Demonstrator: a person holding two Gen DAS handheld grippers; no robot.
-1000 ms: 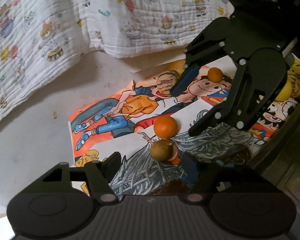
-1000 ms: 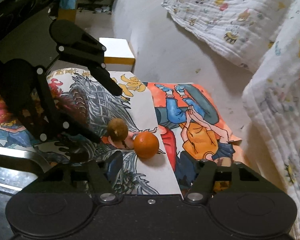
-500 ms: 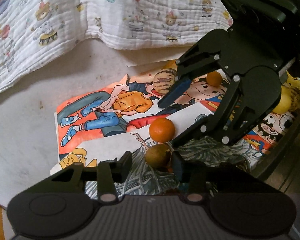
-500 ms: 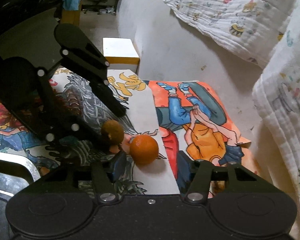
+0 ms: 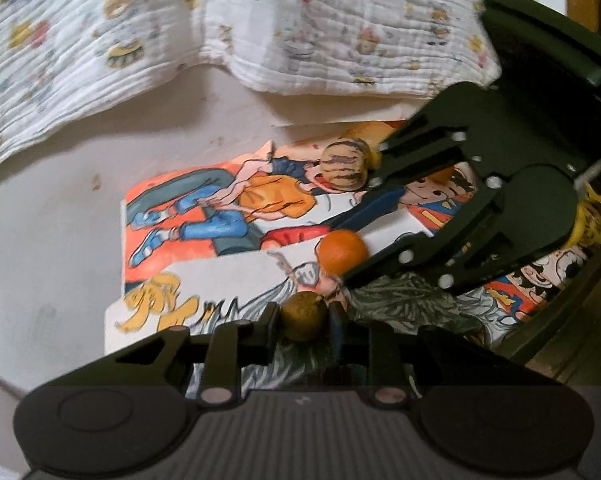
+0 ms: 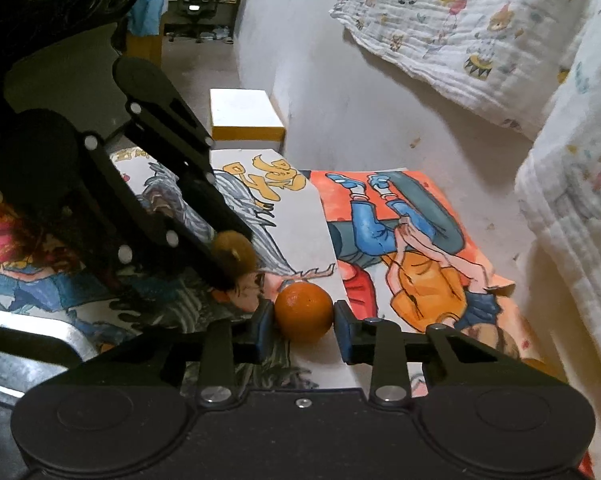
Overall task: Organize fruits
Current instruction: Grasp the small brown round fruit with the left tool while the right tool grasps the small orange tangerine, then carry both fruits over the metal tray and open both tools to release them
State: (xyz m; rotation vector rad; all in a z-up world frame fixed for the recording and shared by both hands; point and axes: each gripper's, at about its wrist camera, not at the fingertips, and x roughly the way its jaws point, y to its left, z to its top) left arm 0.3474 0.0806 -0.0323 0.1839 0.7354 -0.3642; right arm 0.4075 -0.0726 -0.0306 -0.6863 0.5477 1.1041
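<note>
A brown round fruit (image 5: pixel 303 316) lies on the cartoon posters (image 5: pixel 228 216) between the fingers of my left gripper (image 5: pixel 300 322), which is shut on it. It also shows in the right wrist view (image 6: pixel 233 249), pinched by the left gripper's fingers. An orange (image 6: pixel 303 311) sits on the posters (image 6: pixel 404 240) between the pads of my right gripper (image 6: pixel 303 322), which is shut on it. The orange also shows in the left wrist view (image 5: pixel 340 250), with the right gripper's fingers (image 5: pixel 384 264) around it. A small orange fruit (image 5: pixel 440 174) lies farther back, partly hidden.
A patterned white blanket (image 5: pixel 220 28) hangs along the far side and shows in the right wrist view (image 6: pixel 500 40). A white and yellow box (image 6: pixel 244 118) stands beyond the posters. A yellow fruit (image 5: pixel 580 220) lies at the right. A metal rim (image 6: pixel 28 340) is at the left.
Both grippers have moved in and closed. The left one now pinches the brown fruit and the right one the orange; a second ago both were open and short of the fruits.
</note>
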